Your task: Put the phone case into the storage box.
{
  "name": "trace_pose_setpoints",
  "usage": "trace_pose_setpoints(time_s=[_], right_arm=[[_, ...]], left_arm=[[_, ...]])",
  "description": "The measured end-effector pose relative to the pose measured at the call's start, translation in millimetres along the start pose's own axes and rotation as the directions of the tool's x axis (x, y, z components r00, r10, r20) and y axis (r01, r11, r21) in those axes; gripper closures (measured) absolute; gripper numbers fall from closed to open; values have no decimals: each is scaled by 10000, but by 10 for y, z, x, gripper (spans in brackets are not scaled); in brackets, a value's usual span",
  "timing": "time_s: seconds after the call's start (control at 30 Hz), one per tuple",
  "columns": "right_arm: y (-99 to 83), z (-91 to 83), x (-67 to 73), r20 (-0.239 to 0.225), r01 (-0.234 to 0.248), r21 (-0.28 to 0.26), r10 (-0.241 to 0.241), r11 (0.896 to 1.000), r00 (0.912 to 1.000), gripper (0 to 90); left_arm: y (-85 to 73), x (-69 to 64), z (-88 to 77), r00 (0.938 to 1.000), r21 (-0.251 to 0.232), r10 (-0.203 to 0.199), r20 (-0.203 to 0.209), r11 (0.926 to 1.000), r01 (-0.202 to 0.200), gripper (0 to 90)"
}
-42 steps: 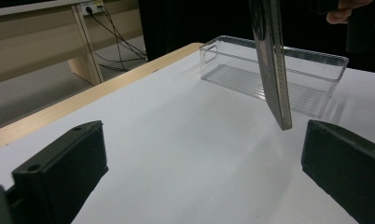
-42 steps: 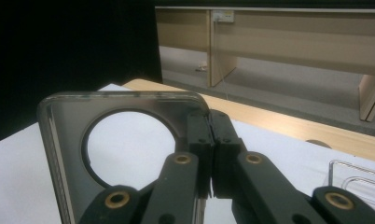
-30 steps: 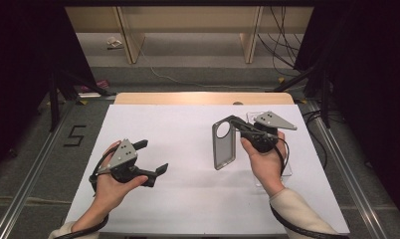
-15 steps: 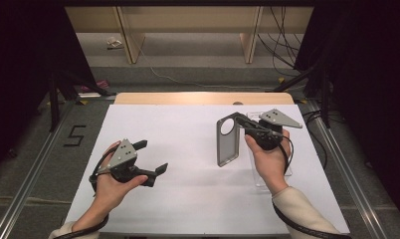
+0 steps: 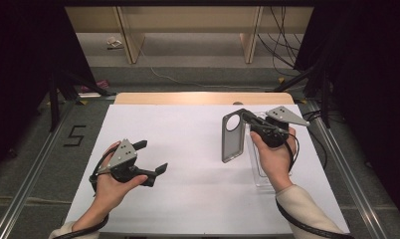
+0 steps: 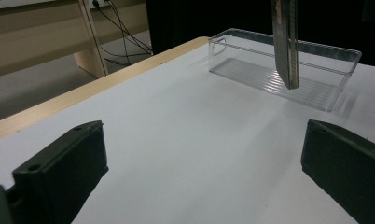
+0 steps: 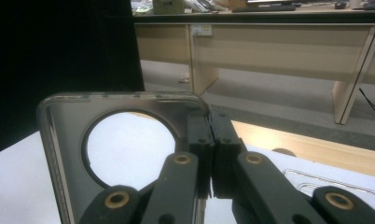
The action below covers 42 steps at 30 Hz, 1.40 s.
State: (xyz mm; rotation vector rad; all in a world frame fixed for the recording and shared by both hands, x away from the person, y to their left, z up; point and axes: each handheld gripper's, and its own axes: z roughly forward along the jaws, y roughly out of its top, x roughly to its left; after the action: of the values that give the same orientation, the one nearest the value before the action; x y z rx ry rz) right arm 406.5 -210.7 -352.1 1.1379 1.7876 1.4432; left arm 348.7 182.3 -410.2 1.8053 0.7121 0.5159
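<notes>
A grey phone case (image 5: 234,137) with a round camera hole hangs upright above the white table, its lower end free. My right gripper (image 5: 245,117) is shut on its top corner beside the hole; the right gripper view shows the pads (image 7: 199,135) pinching the case (image 7: 64,140) edge. A clear plastic tray (image 5: 260,175) lies on the table just right of the case, partly under the right hand. In the left gripper view the case (image 6: 286,42) hangs edge-on in front of the tray (image 6: 325,49). My left gripper (image 5: 152,156) rests at the table's left, open, nothing between its jaws.
The white table top (image 5: 188,149) has a wooden strip (image 5: 198,98) along its far edge. Beyond it are a grey floor, desk legs (image 5: 130,40) and cables (image 5: 280,45). Metal rails (image 5: 337,149) run along both sides of the table.
The right hand has carried the phone case a little to the right and farther away, closer to the clear tray. The left hand and its gripper have stayed still.
</notes>
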Motion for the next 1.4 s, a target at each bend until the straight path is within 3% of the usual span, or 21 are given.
trace_pose_setpoints(time_s=[1.4], right_arm=[[126,-146,-308,813,-383,-540,426,9978,9958,892]], left_arm=[[-3,11,-2,10000,-42,-54,-33,10000,54,0]])
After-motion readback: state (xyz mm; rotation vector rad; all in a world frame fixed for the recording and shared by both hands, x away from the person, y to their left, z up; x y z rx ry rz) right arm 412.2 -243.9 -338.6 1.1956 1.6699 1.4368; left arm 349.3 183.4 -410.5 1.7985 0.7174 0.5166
